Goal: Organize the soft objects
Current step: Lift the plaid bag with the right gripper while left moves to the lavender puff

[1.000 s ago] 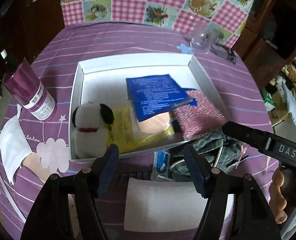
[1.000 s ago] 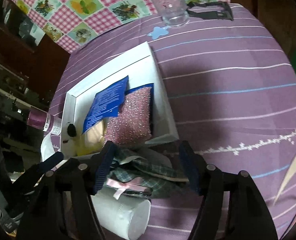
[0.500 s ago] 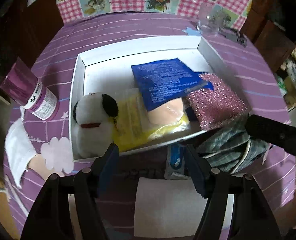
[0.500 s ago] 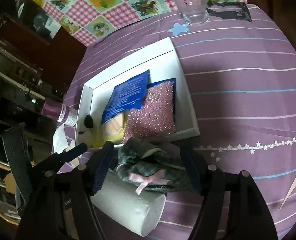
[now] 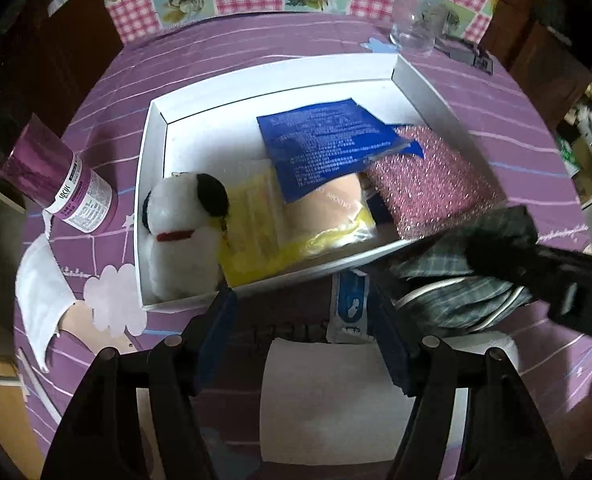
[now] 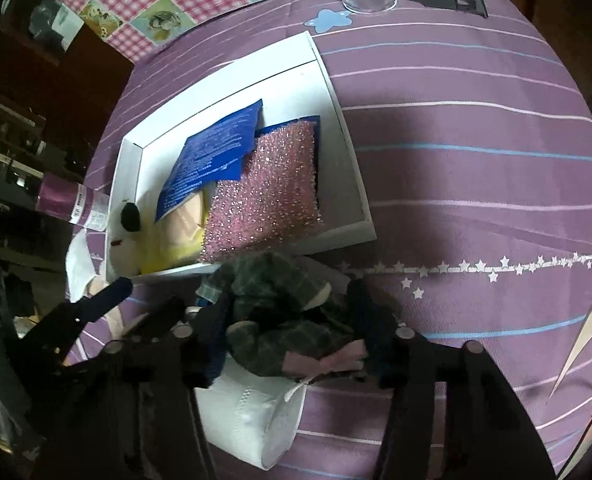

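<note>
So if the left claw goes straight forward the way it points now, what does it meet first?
Probably the white folded tissue lying right under the open left claw, with the purple tablecloth just beyond it. The white box sits further ahead. Depth is hard to judge.

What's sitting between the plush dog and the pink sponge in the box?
Left wrist view: a yellow packet and a peach pad, part-covered by a blue sheet, between the dog and sponge.

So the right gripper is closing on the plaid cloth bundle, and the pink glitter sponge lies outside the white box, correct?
Not quite. In the right wrist view the pink glitter sponge lies inside the white box. The right gripper, jaws just closing, is indeed on the plaid cloth bundle.
</note>
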